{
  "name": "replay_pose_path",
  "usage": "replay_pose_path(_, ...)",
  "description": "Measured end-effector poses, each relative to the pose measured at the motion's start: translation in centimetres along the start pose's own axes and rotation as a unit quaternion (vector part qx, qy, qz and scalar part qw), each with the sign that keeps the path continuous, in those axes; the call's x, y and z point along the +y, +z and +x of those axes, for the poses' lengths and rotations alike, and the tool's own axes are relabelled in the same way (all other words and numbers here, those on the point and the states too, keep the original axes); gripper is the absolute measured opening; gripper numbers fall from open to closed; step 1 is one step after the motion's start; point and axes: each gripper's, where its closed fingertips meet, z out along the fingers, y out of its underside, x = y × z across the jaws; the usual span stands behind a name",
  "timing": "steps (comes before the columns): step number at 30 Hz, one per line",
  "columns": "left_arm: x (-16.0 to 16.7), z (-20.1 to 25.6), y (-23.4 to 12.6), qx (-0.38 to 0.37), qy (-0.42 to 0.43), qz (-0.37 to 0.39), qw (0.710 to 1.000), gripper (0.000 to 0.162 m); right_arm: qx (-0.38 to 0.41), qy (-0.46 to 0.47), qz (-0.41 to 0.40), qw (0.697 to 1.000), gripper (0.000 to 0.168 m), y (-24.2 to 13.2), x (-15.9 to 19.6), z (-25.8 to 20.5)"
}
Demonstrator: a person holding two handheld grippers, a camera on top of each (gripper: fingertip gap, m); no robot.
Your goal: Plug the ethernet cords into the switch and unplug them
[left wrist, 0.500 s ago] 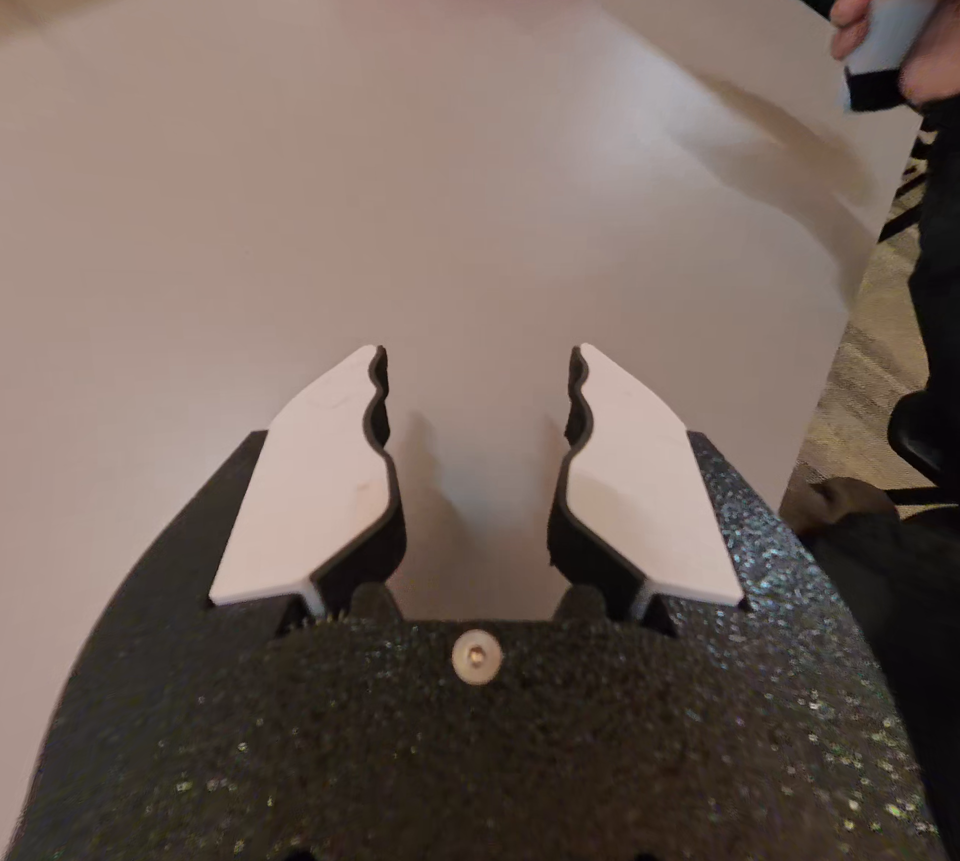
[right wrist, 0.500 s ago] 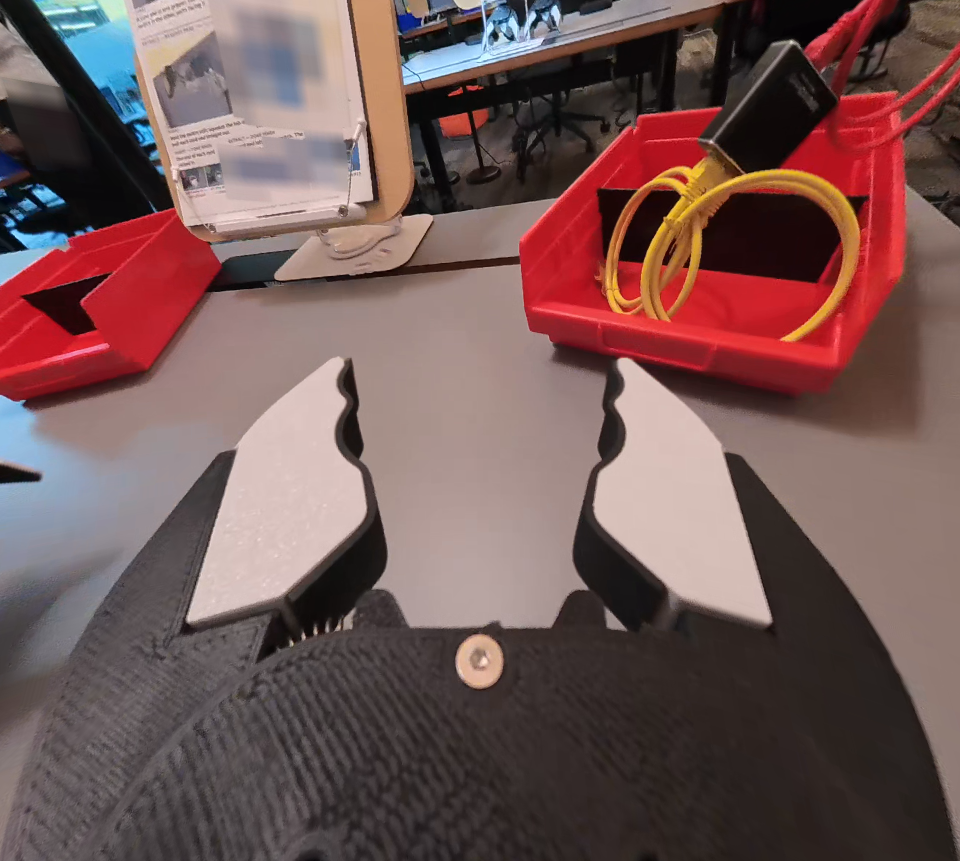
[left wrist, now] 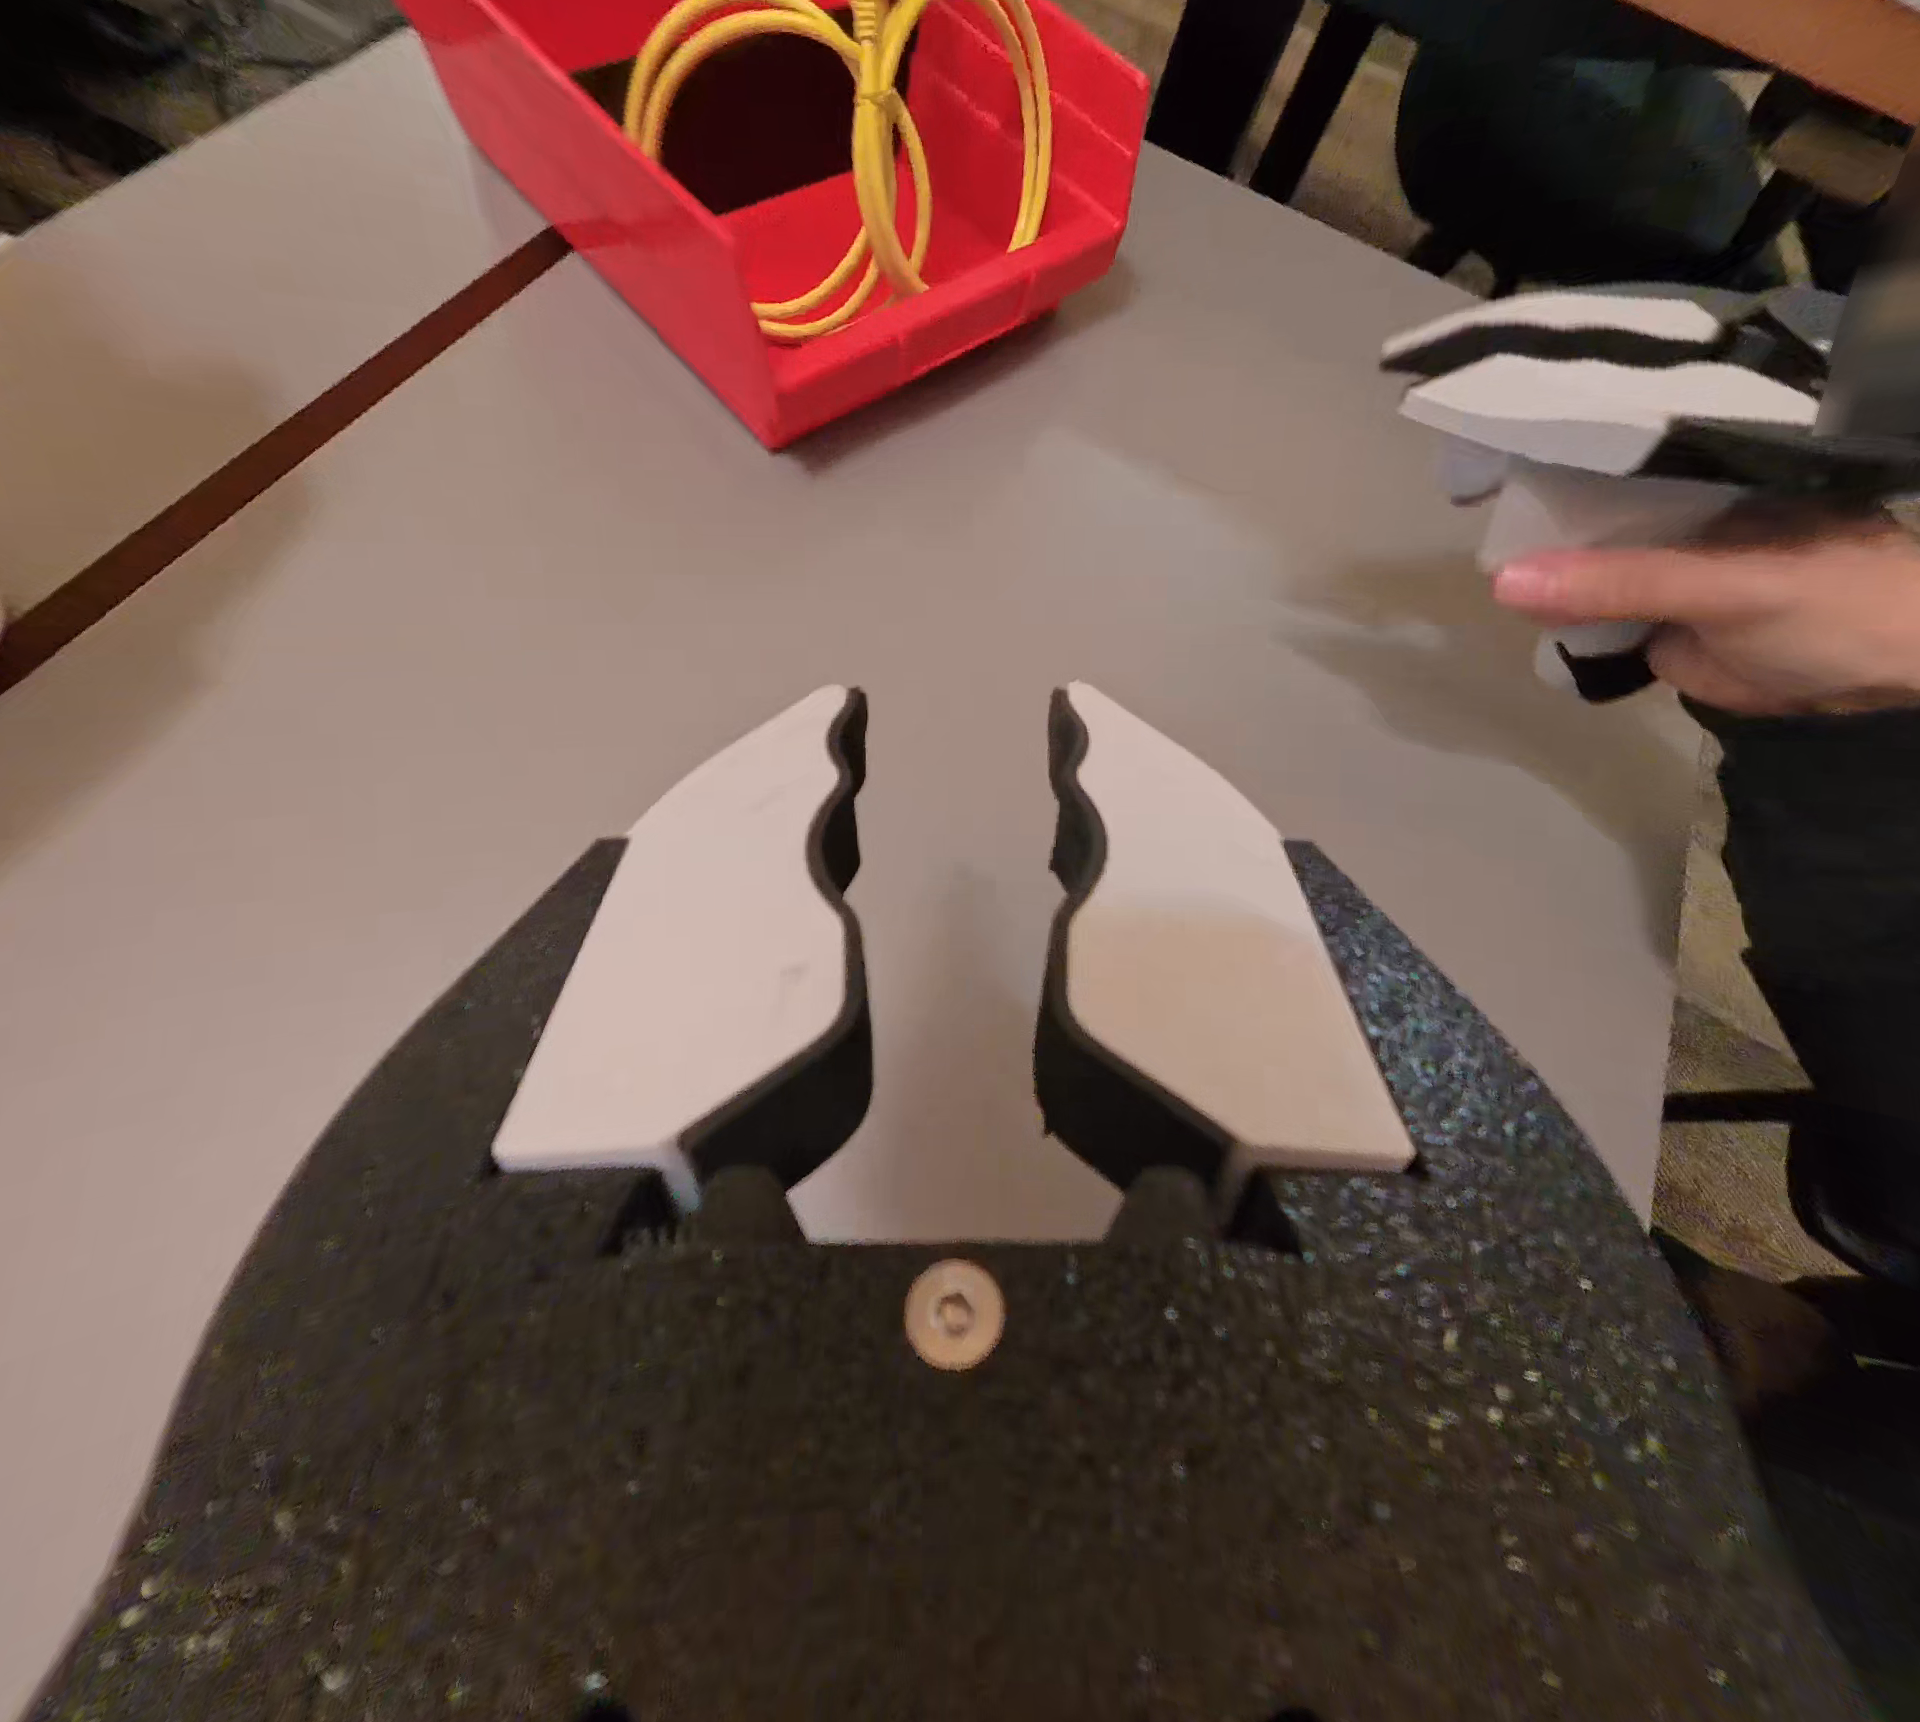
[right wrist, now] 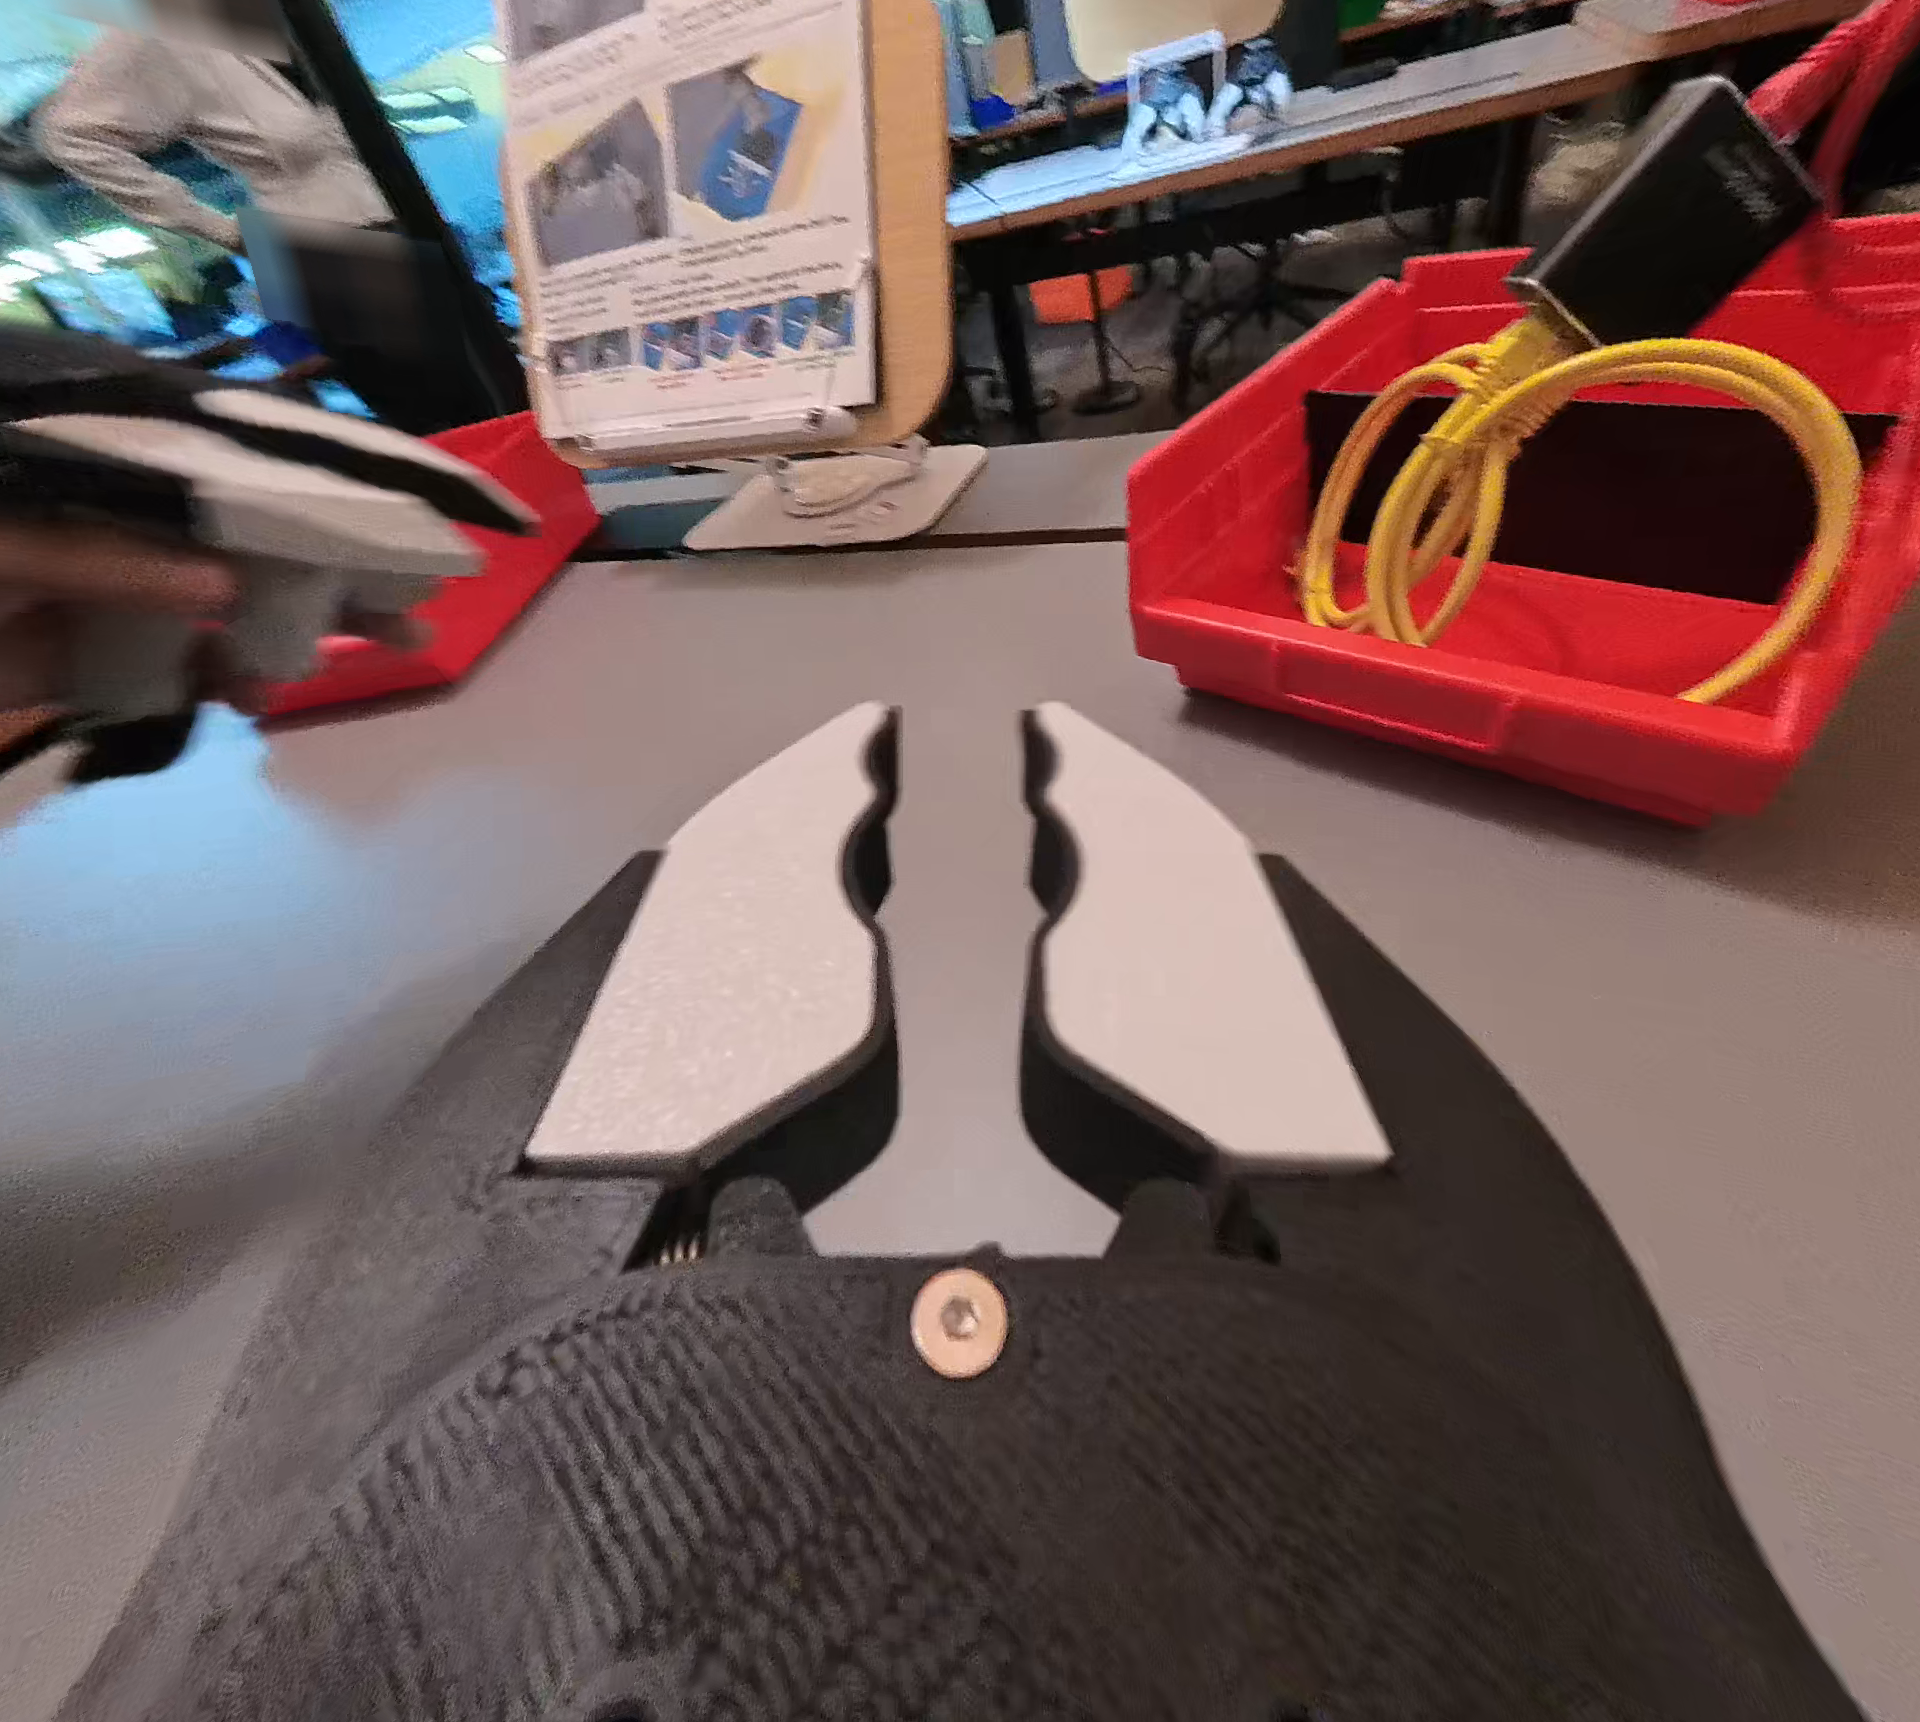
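Grippers poised short of the bin, cord and switch untouched

Both tools hover over the bare grey table (left wrist: 520, 581), neither holding anything. The left gripper (left wrist: 956, 706) shows a moderate gap between its jaws, with only tabletop visible through it. The right gripper (right wrist: 958, 716) is narrower, its jaws parted by a slim gap, likewise empty.

The yellow ethernet cord (right wrist: 1579, 509) sits coiled in the red bin (right wrist: 1455, 716) ahead, loops standing against the bin's dark inner divider. One end appears already seated in the black switch (right wrist: 1673, 218), which leans tilted over the bin's back rim; red cables (right wrist: 1860, 62) run off behind it. That tilt presents the port face towards the grippers, probably for easy reach.

A second red bin (right wrist: 499, 571) lies well to the left, near a propped instruction sheet (right wrist: 686, 114). Judging by this layout, the approach has barely begun.
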Motion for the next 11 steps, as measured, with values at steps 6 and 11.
replay_pose_path(6,-5.4,-1.4,8.8,-0.03,0.022,-0.088,0.995,0.047,-0.003,-0.004,-0.02,1.0,0.0,-0.9,1.0,1.5)
replay_pose_path(11,-9.1,-6.4,15.1,-0.097,-0.036,-0.145,0.984,0.05,0.053,-0.013,-0.065,0.996,0.032,-1.4,2.7,4.2)
